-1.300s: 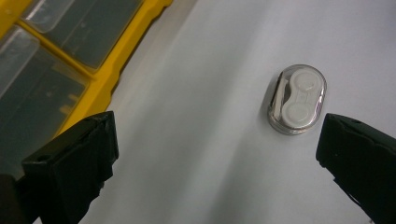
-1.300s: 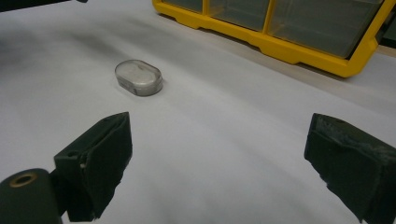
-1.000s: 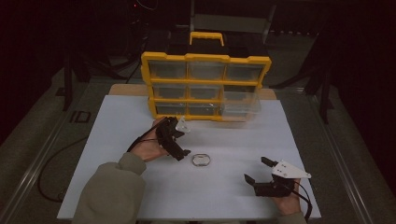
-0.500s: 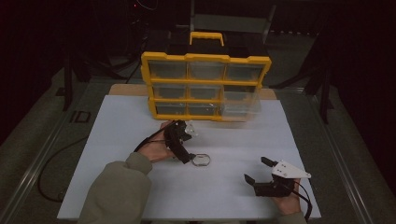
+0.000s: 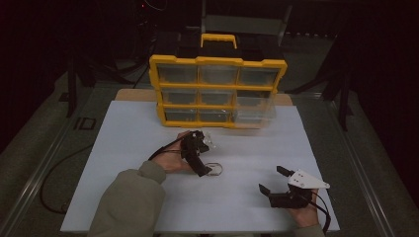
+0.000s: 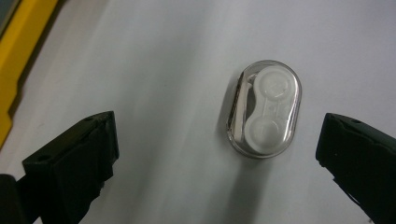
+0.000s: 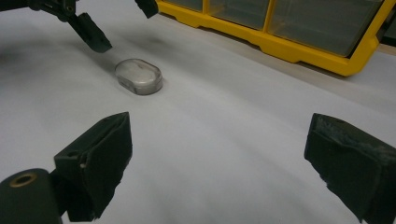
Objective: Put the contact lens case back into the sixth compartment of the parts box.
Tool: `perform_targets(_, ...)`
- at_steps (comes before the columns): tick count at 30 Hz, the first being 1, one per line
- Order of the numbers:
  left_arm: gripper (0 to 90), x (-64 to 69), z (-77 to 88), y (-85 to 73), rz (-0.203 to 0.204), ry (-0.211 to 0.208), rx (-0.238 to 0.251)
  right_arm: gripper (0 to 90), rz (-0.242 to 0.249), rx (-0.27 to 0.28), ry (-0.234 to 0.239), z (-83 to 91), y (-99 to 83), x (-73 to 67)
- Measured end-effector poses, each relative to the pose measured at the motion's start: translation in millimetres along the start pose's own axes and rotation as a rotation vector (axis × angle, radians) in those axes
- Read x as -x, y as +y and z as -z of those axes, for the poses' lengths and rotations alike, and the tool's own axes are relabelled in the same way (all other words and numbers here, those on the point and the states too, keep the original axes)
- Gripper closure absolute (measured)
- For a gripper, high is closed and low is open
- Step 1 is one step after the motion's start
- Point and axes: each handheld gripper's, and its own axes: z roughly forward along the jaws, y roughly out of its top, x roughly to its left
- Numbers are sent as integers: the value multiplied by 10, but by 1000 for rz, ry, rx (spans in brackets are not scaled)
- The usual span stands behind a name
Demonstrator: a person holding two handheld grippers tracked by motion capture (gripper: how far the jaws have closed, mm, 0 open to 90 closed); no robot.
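A small clear oval case [image 6: 264, 108] with two white round cups inside lies flat on the white table sheet; I also see the case [image 5: 214, 169] in the high view and the case [image 7: 138, 76] in the right gripper view. My left gripper [image 5: 205, 159] hovers just above it, open, its jaws spread on either side without touching. My right gripper [image 5: 272, 180] rests open near the front right of the sheet, a hand's width from the case, with nothing between its jaws.
A yellow organizer [image 5: 217, 91] with several clear drawers stands upright at the back of the sheet; one clear drawer [image 5: 253, 112] at its lower right sticks out. The white sheet [image 5: 128, 143] ends at a dark table rim on all sides.
My left gripper has moved forward and to the right from near the organizer to just over the oval case. The right gripper has stayed still.
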Motion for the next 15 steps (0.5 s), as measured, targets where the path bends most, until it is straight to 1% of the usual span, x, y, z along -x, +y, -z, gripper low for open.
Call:
perform_targets(4, 1, -1, -76, 11, 6, -20, -29, 77, -1, 0, 0, 0, -3, 0)
perform_targets(8, 18, 19, -139, 26, -11, -34, -52, 77, 0, -1, 3, -7, -5, -4)
perform_targets(10, 42, 31, -173, 38, -11, -33, -63, 76, -1, -2, 4, -9, -6, -4)
perform_targets(11, 48, 34, -189, 41, -9, -39, -64, 77, -1, -2, 4, -8, -6, -3)
perform_targets(15, 115, 54, -244, 54, -5, -77, -66, 77, -1, -1, 4, -9, -7, -3)
